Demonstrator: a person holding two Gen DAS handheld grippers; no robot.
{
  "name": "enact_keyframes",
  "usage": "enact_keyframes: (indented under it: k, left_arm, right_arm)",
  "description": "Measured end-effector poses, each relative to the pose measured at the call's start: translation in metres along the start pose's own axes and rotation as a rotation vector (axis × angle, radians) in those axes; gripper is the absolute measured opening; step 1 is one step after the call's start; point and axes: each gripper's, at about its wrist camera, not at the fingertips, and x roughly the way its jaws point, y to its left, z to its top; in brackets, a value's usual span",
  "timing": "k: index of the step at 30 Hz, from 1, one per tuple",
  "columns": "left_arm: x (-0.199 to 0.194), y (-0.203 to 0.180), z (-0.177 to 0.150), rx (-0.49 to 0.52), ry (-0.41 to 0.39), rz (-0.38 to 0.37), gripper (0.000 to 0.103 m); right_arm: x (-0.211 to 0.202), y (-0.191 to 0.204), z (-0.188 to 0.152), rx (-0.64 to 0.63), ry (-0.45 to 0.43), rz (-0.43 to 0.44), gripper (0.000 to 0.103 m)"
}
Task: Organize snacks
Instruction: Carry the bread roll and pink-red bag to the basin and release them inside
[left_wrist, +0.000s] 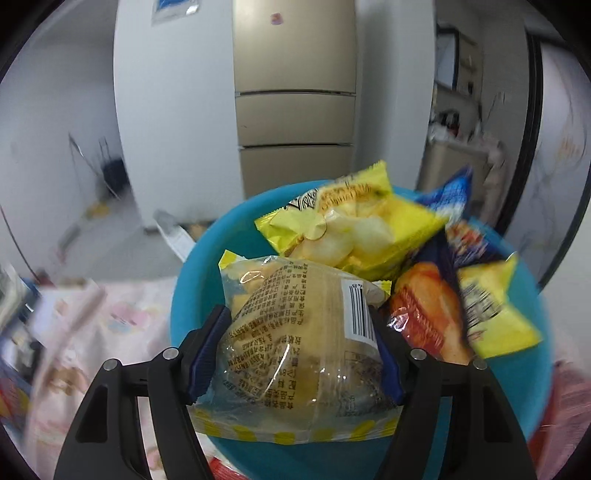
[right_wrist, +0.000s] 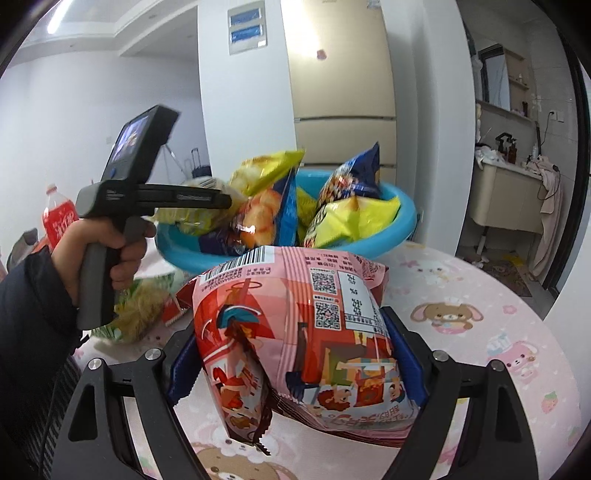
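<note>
My left gripper (left_wrist: 295, 343) is shut on a clear-wrapped bread packet (left_wrist: 291, 332) with a yellow dotted edge, held over the near rim of a blue basin (left_wrist: 192, 280). The basin holds a yellow chip bag (left_wrist: 354, 225), an orange snack bag (left_wrist: 428, 314) and a dark blue bag (left_wrist: 454, 199). My right gripper (right_wrist: 295, 354) is shut on a pink and red snack bag (right_wrist: 306, 332), just above the pink cartoon tablecloth (right_wrist: 480, 295). In the right wrist view the left gripper (right_wrist: 221, 201), held by a hand (right_wrist: 122, 243), reaches over the blue basin (right_wrist: 399, 218).
A red soda bottle (right_wrist: 57, 218) stands at the far left of the table. Green and yellow snack packs (right_wrist: 136, 310) lie on the cloth under the hand. A beige fridge (right_wrist: 343, 92) stands behind the basin. The round table's edge curves at the right.
</note>
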Motion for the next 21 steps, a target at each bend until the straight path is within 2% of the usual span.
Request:
enact_keyframes:
  k: [2,3,4,5,6,7,9,13,17,21]
  left_arm:
    - [-0.005,0.015,0.007,-0.105,0.032,-0.088,0.074]
    - [-0.008,0.023,0.01,-0.146,0.039,-0.123,0.081]
    - [-0.016,0.03,0.012,-0.183,0.009,-0.172,0.087]
    - [-0.025,0.03,0.013,-0.197,-0.036,-0.199,0.1]
    - [-0.035,0.031,0.015,-0.205,-0.088,-0.21,0.103]
    - [-0.045,0.032,0.016,-0.203,-0.142,-0.199,0.103]
    - [-0.053,0.03,0.018,-0.172,-0.169,-0.173,0.103]
    - [-0.061,0.019,0.022,-0.096,-0.153,-0.134,0.103]
    - [-0.072,0.021,0.023,-0.052,-0.175,-0.061,0.103]
    - [-0.076,0.033,0.027,-0.094,-0.19,-0.048,0.103]
  right_arm:
    - [-0.004,-0.005,0.003,0.037,-0.022,0.006,0.085]
    - [-0.006,-0.008,0.006,0.059,-0.03,0.003,0.085]
    - [-0.007,-0.011,0.01,0.082,-0.038,-0.001,0.086]
    - [-0.007,-0.014,0.016,0.097,-0.041,-0.006,0.086]
    - [-0.006,-0.018,0.024,0.106,-0.041,-0.016,0.086]
    - [-0.004,-0.021,0.033,0.112,-0.047,-0.033,0.086]
    - [-0.001,-0.027,0.052,0.134,-0.063,-0.045,0.087]
    - [0.016,-0.037,0.092,0.203,-0.09,-0.035,0.087]
    - [0.037,-0.034,0.12,0.256,-0.101,-0.004,0.087]
    - [0.063,-0.03,0.135,0.265,-0.091,0.027,0.087]
